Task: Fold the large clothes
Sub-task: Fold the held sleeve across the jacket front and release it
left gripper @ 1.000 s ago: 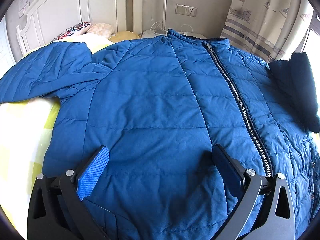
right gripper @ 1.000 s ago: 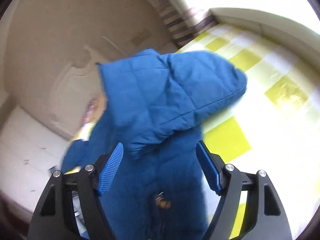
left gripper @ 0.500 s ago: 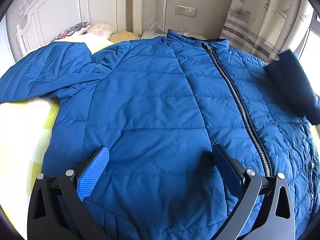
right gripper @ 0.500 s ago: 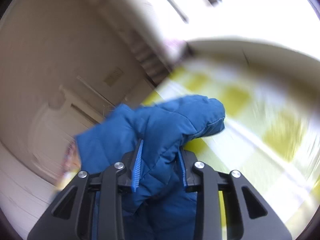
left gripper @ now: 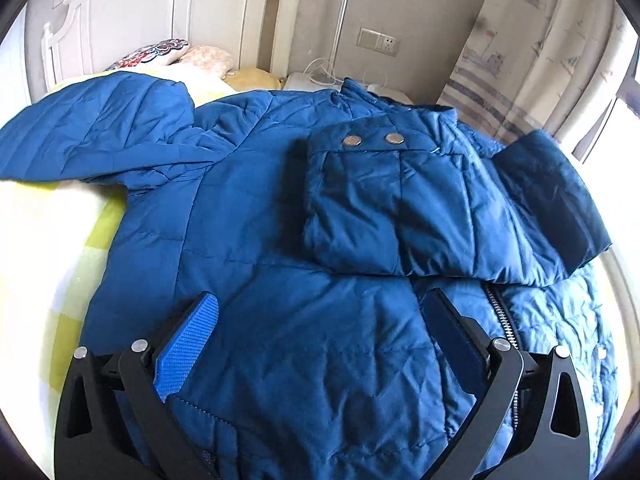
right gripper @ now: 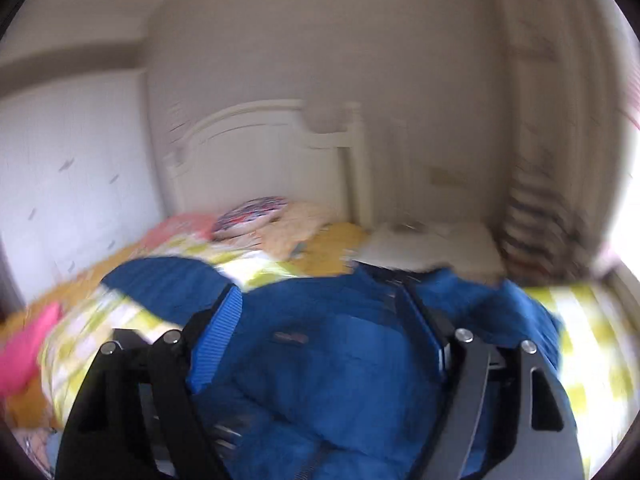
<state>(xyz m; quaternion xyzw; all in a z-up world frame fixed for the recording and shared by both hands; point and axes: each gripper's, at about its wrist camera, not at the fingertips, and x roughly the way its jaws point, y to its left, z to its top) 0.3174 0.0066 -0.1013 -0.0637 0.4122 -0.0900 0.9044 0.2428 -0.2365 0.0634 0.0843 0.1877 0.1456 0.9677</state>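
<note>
the big blue jacket (left gripper: 280, 240) lies flat on the yellow checked bed (left gripper: 44, 248), zip side up. one sleeve (left gripper: 420, 208) is folded across its chest; the other sleeve (left gripper: 92, 132) is spread out to the side. so i think the sleeve-folding step is half done. the left gripper (left gripper: 320, 336) hangs over the hem, jaws wide apart, pinching nothing. the right gripper (right gripper: 324, 332) is opening, with nothing between its jaws. next, i think the spread sleeve needs grabbing near its end and laying across too.
</note>
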